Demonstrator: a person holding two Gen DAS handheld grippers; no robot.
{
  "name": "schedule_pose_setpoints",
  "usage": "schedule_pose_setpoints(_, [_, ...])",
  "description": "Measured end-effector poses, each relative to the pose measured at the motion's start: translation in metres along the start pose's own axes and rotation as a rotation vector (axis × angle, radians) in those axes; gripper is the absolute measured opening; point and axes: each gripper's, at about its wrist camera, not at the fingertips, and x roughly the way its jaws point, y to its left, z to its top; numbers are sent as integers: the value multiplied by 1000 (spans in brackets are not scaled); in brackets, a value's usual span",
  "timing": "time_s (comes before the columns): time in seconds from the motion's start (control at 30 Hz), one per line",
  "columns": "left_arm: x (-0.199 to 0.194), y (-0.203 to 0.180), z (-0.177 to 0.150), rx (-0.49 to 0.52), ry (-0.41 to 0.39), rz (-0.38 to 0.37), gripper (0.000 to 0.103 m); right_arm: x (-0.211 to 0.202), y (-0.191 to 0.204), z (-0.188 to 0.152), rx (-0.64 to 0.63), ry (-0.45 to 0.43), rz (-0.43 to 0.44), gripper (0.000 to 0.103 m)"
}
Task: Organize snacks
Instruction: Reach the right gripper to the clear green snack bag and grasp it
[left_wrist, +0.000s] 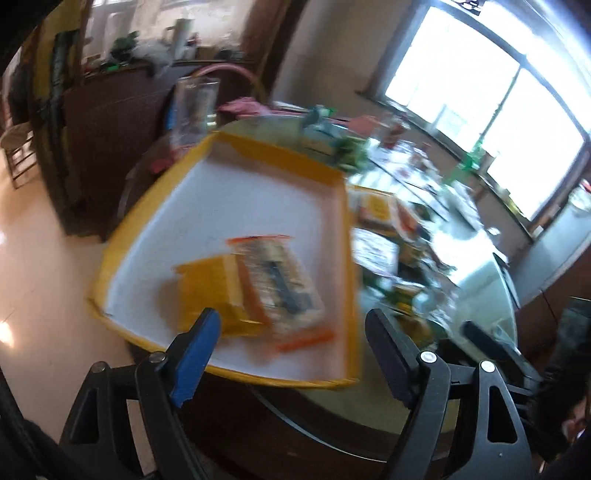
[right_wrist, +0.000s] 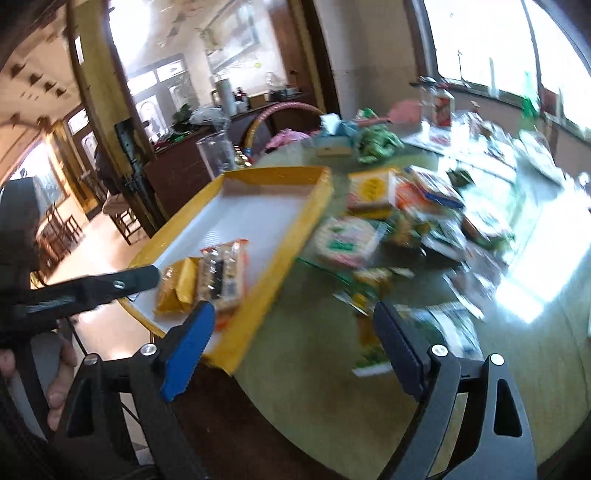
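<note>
The left tool (left_wrist: 291, 328) hangs over the near edge of the tray (left_wrist: 343, 206). Its two fingers are spread wide and hold nothing. One finger has a blue pad (left_wrist: 195, 354) and the other is black. In the right view the left tool (right_wrist: 147, 275) comes in from the left, low over the tray's near left corner, with its tip just beside the yellow pack (right_wrist: 177, 288).

The tray (right_wrist: 314, 206) is yellow with a white floor. It sits on the left edge of the round surface (right_wrist: 314, 350), and its near corner sticks out past the edge. Two snacks lie in it, near its front edge. The yellow pack (left_wrist: 210, 288) is on the left. The clear pack (left_wrist: 280, 280) with orange ends touches it on the right; the right view shows the same clear pack (right_wrist: 225, 273).

A tall glass (left_wrist: 194, 107) stands behind the tray's far left corner.

The right tool (right_wrist: 295, 343) hangs over the near edge of the surface, just right of the tray. Its fingers are wide apart too, with nothing in them.

More snacks (right_wrist: 406, 229) lie in a loose pile in the middle of the surface, right of the tray. They are blurry. A yellow box (right_wrist: 371, 192) sits close to the tray's far right corner. A green bunch (right_wrist: 376, 144) lies farther back. A bottle (right_wrist: 437, 103) stands near the far edge by the window (right_wrist: 498, 44).
</note>
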Motion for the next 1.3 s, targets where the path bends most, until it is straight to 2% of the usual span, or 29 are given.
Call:
schedule_pose_setpoints(0.13, [-1, -32, -6, 56, 13, -68, 81, -11, -33, -14, 70, 41, -3, 88])
schedule_pose_setpoints(0.23, [2, -54, -11, 100, 23, -94, 81, -18, -53, -25, 122, 71, -53, 88])
schedule_pose_setpoints(0.37, [5, -74, -21, 144, 37, -103, 81, -24, -74, -35, 176, 101, -109, 88])
schedule_pose_setpoints(0.53, [8, -87, -30, 178, 52, -113, 81, -28, -90, -41, 213, 110, -129, 88])
schedule_pose_setpoints(0.9, [12, -87, -37, 179, 65, -146, 81, -19, -95, -44, 231, 150, -178, 88])
schedule_pose_setpoints(1.3, [23, -81, -33, 182, 95, -167, 81, -8, -103, -40, 269, 183, -177, 88])
